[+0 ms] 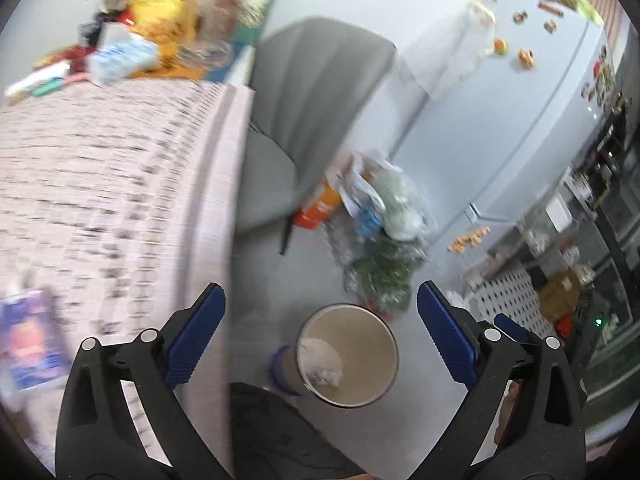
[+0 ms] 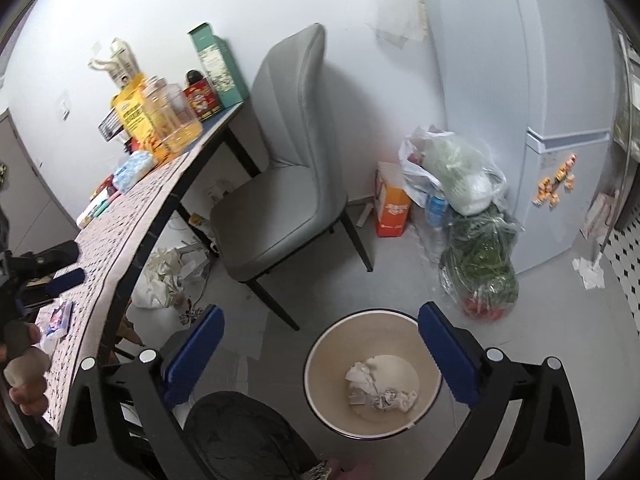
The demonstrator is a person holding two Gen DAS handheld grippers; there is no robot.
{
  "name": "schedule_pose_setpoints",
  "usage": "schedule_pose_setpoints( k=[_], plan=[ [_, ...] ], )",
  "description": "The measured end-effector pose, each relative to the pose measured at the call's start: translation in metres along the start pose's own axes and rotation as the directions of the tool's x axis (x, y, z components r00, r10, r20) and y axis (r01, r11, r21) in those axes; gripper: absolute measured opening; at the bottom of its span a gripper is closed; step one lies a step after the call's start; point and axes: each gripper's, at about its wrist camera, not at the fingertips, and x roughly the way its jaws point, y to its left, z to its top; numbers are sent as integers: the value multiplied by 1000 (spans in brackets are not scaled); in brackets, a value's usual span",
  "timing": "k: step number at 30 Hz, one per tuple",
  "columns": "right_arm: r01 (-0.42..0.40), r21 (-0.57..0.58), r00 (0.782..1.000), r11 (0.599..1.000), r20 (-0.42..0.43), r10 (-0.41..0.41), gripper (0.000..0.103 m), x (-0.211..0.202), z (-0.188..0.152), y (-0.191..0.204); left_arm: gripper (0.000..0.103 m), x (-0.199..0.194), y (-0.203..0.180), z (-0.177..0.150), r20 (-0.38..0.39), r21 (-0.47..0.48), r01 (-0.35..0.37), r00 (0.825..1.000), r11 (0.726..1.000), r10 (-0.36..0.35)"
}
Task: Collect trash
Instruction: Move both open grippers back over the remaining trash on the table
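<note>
Both wrist views look steeply down over the worktop edge at the floor, sharing the bin, grey chair and fridge.

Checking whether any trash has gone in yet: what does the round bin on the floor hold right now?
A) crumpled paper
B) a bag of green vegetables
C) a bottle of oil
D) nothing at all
A: the right wrist view looks straight down into the bin, and crumpled paper lies on its bottom, with nothing else in it.
</note>
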Motion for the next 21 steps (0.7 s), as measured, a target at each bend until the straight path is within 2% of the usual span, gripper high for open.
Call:
schedule_pose_setpoints(
  k=[4, 9, 11, 14, 15, 16, 21],
  plan=[
    [-5, -26, 1000, 1000, 16, 5, 95, -1, 3, 24, 97, -44, 23, -7, 69, -13, -57, 996, 998, 58],
    [-3, -65, 999, 998, 41, 6, 95, -5, 2, 56, 97, -92, 56, -17, 142, -88, -151, 976, 985, 163],
    [-2, -82, 999, 997, 36, 5, 95, -5, 1, 69, 97, -108, 67, -23, 170, -110, -179, 966, 978, 196],
    [-1, -113, 999, 994, 52, 7, 95, -6, -4, 84, 97, -124, 80, -34, 191, -116, -259, 942, 959, 278],
    [-1, -125, 998, 992, 60, 8, 95, -6, -7, 91, 97, -129, 86, -38, 193, -129, -303, 927, 944, 323],
    [-2, -134, 998, 991, 66, 10, 95, -7, -9, 97, 97, -132, 90, -41, 193, -140, -320, 919, 937, 343],
    [-52, -234, 994, 971, 79, 73, 95, -11, -21, 140, 97, -155, 109, -62, 236, -202, -340, 893, 918, 383]
  ],
)
